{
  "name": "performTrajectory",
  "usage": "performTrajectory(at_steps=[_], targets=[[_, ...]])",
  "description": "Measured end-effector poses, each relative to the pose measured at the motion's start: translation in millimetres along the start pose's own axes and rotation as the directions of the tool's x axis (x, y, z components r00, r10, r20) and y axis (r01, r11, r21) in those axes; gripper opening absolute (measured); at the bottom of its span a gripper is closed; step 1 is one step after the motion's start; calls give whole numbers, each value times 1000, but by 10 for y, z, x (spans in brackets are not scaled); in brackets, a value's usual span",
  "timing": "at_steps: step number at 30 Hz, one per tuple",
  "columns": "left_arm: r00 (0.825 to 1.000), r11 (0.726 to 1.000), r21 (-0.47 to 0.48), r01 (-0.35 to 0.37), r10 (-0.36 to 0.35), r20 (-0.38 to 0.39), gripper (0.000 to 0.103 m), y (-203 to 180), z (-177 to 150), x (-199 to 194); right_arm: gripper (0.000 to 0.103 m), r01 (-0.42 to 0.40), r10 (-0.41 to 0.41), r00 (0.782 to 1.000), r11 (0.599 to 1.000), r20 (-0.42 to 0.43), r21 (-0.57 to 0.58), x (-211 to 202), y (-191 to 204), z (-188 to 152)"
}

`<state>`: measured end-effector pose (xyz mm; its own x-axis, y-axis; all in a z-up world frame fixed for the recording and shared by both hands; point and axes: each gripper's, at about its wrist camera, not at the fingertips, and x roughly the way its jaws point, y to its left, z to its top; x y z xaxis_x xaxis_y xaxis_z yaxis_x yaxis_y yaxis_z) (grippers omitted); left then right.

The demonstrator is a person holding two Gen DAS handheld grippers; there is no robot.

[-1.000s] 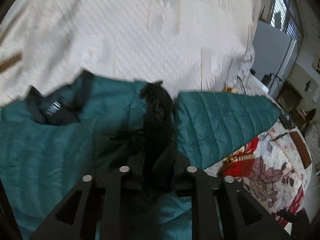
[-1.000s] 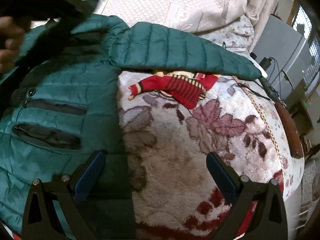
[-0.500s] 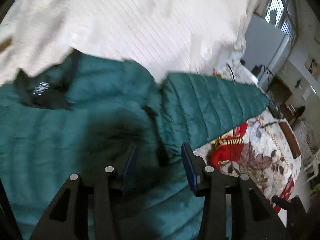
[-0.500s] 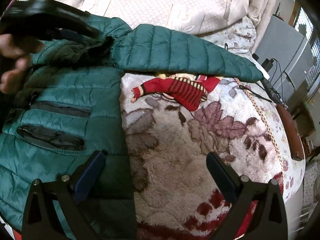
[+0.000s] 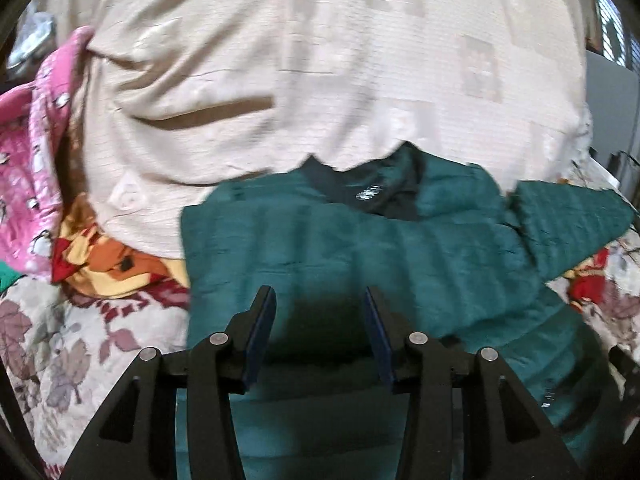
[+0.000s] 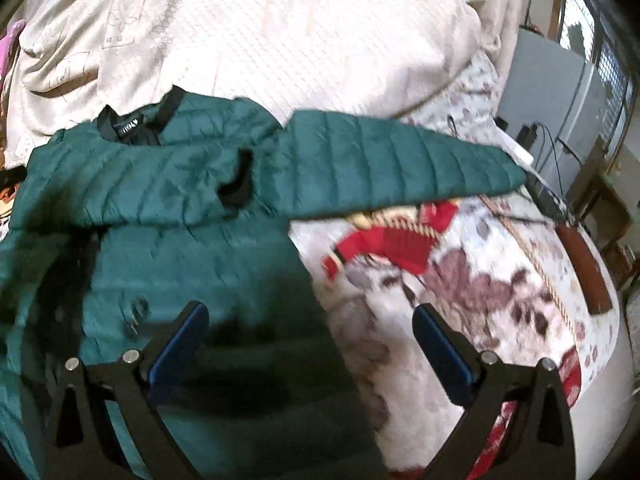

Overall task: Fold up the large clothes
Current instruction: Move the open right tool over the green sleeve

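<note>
**Bedroom, floral blanket: both tools empty over a half-folded down jacket**

Bedroom light falls from a barred window at the right onto a bed covered by a fleecy floral blanket (image 6: 472,292), with a cream quilt (image 5: 320,60) heaped behind it.

Left gripper (image 5: 320,320): jaws spread, nothing between the blue pads, hanging just above the teal puffer jacket (image 5: 380,248). That the pads are parted over the cloth reads as a hold let go, or one about to be taken; which, I cannot tell.

Right gripper (image 6: 310,334): jaws spread wide and empty, straddling the jacket's right edge, one pad over teal, the other over blanket. It seems poised there to take that edge or the sleeve beyond.

Outward, the jacket lies flat on the bed, black collar (image 6: 132,126) toward the quilt. Its left sleeve appears laid across the chest, a black cuff (image 6: 238,182) showing mid-body, likely the first fold done. The right sleeve (image 6: 400,164) stretches out unfolded over a red striped garment (image 6: 396,240). I judge that sleeve comes next.

At the left edge, pink printed fabric (image 5: 28,152) and an orange-yellow cloth (image 5: 108,264) sit clear of the work.
</note>
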<state>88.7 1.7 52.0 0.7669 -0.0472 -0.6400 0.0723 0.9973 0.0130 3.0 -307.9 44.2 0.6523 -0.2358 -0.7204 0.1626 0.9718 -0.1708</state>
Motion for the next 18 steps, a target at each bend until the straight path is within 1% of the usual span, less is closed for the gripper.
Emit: performTrajectory(at_steps=[3,5,7,8,10,13,16,18], targets=[[999,998,-68,-5,7,39,24,259,-42,46,103,-21,21,999,1000,-24,13,112,167,193],[998,994,-105,-14,21,61,24,373,-115,59,103,-14,15,999,1000,-33,14,178,264,280],[998,990,-135,-51,56,32,24,477,-180,136,103,-16,16,999,1000,-39,1,248,383,390],[997,985,-155,-73,73,-3,24,521,-170,193,103,-9,9,999,1000,-34,-10,268,438,440],[999,979,-199,-53,54,0,24,605,-133,215,103,19,-20,1000,999,-8,-25,303,544,555],[998,973,-221,-61,64,9,24,662,-106,212,103,27,-26,999,999,35,-22,330,643,709],[998,969,-237,-63,65,-1,24,683,-106,233,103,19,-17,993,1000,116,-11,273,689,804],[998,967,-245,-66,69,1,24,690,-102,228,103,15,-13,985,1000,172,-8,209,704,824]])
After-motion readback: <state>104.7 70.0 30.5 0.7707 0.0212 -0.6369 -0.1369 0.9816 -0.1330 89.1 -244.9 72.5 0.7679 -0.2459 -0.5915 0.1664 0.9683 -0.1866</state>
